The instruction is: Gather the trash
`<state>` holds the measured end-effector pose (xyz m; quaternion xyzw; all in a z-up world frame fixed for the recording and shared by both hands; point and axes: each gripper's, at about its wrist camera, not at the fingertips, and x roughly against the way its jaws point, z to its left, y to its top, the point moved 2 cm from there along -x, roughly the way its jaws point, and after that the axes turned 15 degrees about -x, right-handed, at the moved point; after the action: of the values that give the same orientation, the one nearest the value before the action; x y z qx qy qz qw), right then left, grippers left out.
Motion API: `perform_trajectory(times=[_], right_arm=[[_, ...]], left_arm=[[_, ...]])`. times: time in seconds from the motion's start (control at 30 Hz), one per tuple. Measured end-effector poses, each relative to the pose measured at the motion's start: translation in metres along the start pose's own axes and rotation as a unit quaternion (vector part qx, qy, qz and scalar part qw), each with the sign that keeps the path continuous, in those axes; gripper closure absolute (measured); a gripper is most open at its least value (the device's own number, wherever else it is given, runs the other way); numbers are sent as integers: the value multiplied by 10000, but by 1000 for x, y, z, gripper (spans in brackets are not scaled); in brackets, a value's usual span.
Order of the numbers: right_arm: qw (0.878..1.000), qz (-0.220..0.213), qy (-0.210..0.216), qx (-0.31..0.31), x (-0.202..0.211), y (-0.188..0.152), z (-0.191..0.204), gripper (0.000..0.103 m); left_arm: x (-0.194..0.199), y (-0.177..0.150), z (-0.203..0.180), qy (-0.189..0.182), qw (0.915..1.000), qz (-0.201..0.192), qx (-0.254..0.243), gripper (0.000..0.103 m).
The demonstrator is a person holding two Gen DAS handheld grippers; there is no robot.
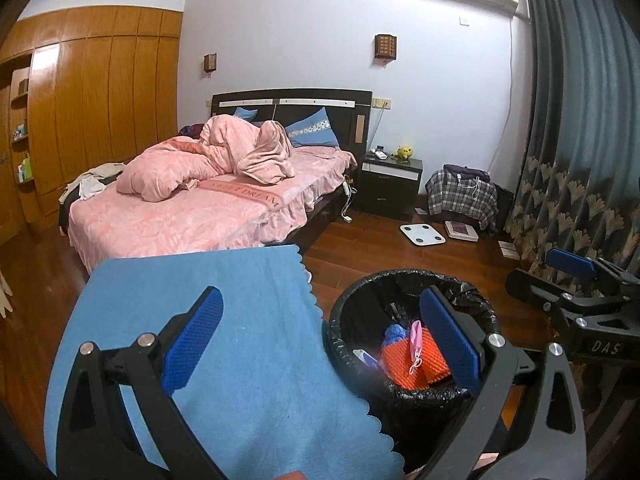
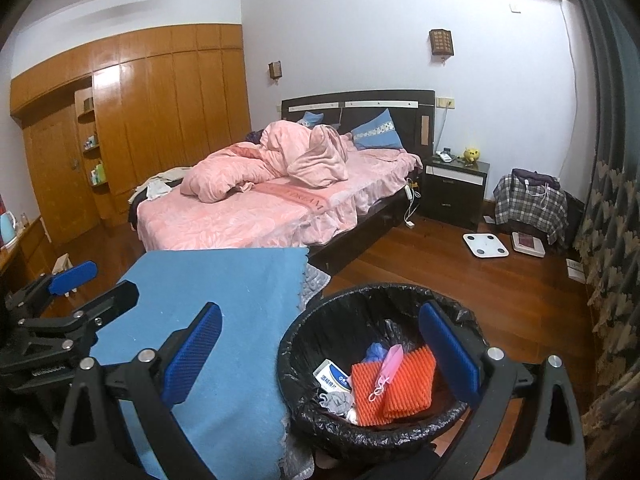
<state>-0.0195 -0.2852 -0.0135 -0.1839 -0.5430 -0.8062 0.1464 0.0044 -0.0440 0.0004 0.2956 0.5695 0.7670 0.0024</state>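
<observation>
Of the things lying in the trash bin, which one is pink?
The face mask, lying on top of the orange ribbed pad; the box is white and blue.

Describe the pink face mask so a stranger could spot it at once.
Find the black-lined trash bin beside the blue cloth. Inside, an orange ridged sheet lies on top; the pink mask is draped across it, the only pink item in the bin.

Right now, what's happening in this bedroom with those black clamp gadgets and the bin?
A person is collecting trash with a handheld left gripper and right gripper, both with jaws open and empty. The round bin with a black liner already holds an orange ridged foam sheet, a pink face mask and a small white-and-blue box. Beside it lies a bare blue cloth.
</observation>
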Motion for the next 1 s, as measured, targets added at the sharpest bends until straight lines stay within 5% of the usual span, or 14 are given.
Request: perform_trajectory(times=[1.0], right_arm=[[10000,4,28,32,-2,1,2,6]], left_arm=[[2,0,0,5,10000,-1,-4,7]])
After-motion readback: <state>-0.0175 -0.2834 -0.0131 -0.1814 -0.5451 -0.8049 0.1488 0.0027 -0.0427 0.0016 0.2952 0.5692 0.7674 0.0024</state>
